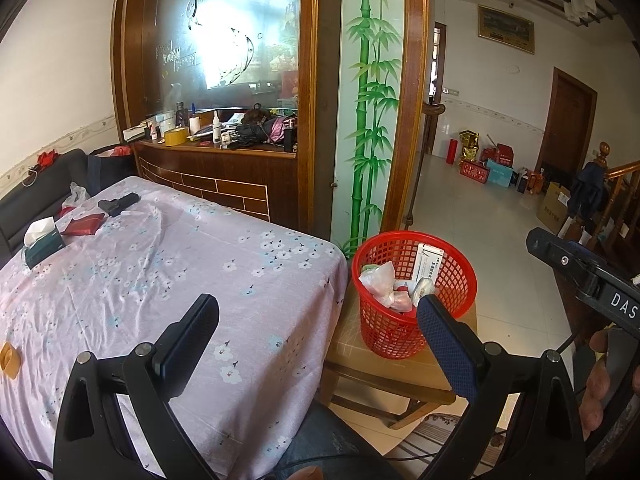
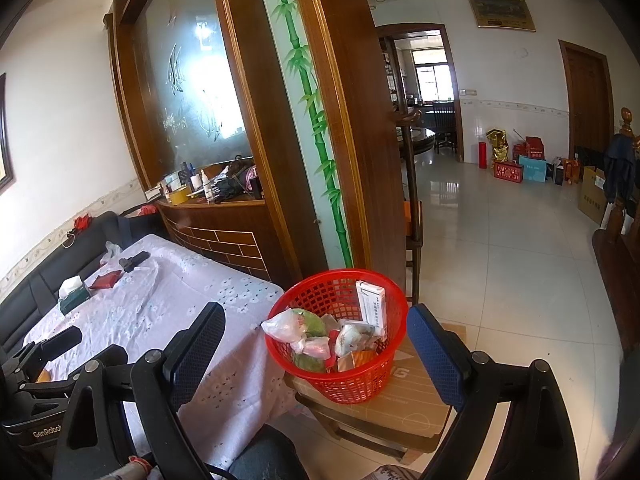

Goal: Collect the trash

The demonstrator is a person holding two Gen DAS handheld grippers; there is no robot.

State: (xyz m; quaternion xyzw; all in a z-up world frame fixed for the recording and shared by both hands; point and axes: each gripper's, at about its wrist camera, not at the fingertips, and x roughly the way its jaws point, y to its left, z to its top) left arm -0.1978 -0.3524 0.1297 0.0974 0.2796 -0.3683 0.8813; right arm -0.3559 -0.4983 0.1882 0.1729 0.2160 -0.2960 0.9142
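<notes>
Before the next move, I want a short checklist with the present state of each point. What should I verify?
1. Left gripper open and empty: ok.
2. Right gripper open and empty: ok.
3. Red basket upright on the stool beside the table: ok.
4. Room left in the basket: ok, trash sits below the rim.
5. Table free of trash: not ok; red packet and tissue pack lie there, whether trash cannot tell.

table w/ floral cloth: tissue box, red packet, black item.
</notes>
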